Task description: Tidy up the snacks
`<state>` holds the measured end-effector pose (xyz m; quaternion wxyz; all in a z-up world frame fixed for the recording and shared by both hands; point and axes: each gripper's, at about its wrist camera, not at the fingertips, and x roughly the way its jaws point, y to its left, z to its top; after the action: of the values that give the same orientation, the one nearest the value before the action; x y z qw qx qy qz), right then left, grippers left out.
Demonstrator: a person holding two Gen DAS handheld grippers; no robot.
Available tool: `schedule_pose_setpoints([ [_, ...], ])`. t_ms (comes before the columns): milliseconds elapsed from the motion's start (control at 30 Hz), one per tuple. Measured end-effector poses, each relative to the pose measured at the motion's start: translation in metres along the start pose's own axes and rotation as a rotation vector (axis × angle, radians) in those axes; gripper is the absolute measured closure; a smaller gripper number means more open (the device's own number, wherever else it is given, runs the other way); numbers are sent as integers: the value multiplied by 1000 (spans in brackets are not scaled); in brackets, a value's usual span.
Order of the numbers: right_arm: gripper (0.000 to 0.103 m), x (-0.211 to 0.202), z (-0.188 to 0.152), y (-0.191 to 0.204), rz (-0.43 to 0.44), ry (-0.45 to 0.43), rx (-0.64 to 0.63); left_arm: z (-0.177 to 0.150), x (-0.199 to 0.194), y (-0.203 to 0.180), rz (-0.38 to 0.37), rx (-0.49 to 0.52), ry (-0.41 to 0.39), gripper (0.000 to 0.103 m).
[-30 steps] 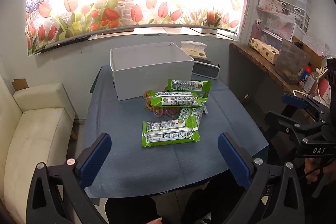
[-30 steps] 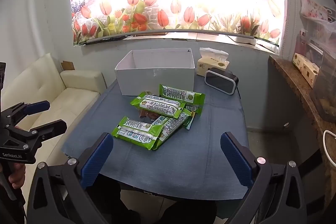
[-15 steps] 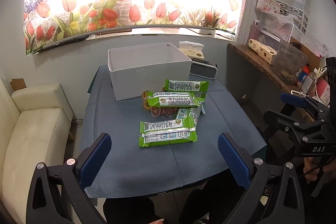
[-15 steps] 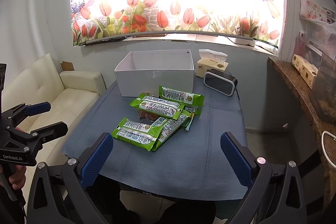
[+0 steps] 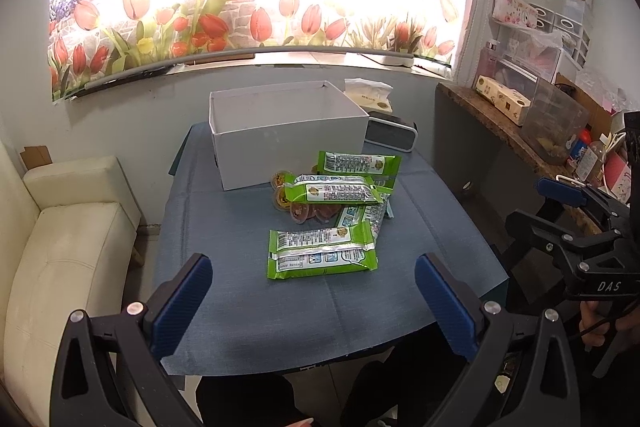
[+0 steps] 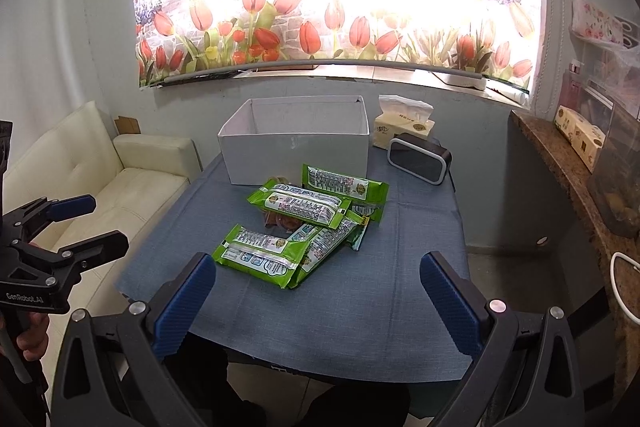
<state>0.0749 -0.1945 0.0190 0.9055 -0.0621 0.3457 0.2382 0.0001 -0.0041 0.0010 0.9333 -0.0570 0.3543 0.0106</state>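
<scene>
Several green snack packets lie in a loose pile mid-table; the nearest packet (image 5: 322, 253) (image 6: 260, 254) lies closest to me. Small round jelly cups (image 5: 282, 193) sit partly under the pile. An open white box (image 5: 282, 133) (image 6: 298, 141) stands behind them, apparently empty. My left gripper (image 5: 312, 297) is open and empty, held above the table's near edge, short of the nearest packet. My right gripper (image 6: 316, 295) is open and empty, at a similar distance. Each gripper also shows in the other's view, the right one (image 5: 560, 207) and the left one (image 6: 86, 223).
The table has a blue cloth (image 5: 240, 291). A black clock (image 6: 420, 158) and a tissue pack (image 6: 404, 121) stand right of the box. A cream sofa (image 5: 60, 247) is on the left, a cluttered wooden shelf (image 5: 520, 131) on the right.
Both views shift only slightly; the left gripper has drifted a little toward the table. Both grippers stay open and the snacks have not moved.
</scene>
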Motion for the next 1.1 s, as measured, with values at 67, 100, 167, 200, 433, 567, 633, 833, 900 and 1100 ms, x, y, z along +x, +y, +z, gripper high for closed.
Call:
schedule_pose_setpoints([
  [67, 0, 0, 0, 0, 0, 0, 0, 1, 0, 0, 1, 1, 0, 0],
  [100, 0, 0, 0, 1, 0, 0, -2, 1, 0, 0, 1, 0, 0, 0],
  [167, 0, 0, 1, 0, 0, 0, 1, 0, 1, 0, 0, 0, 0, 0],
  [200, 0, 0, 0, 0, -1, 0, 1, 0, 0, 0, 3, 1, 0, 0],
  [433, 0, -1, 0, 2, -5, 3, -5, 0, -1, 0, 3, 4, -5, 0],
  [567, 0, -2, 0, 2, -5, 2, -5, 0, -2, 0, 3, 4, -2, 0],
  [633, 0, -2, 0, 2, -6, 3, -5, 0, -1, 0, 3, 6, 2, 0],
  [833, 0, -2, -1, 2, -8, 9, -4, 0, -1, -2, 1, 5, 1, 0],
  [900, 0, -2, 0, 1, -8, 8, -3, 0, -1, -2, 1, 7, 1, 0],
  [1100, 0, -1, 0, 0, -3, 14, 4, 2, 0, -2, -1, 6, 1, 0],
])
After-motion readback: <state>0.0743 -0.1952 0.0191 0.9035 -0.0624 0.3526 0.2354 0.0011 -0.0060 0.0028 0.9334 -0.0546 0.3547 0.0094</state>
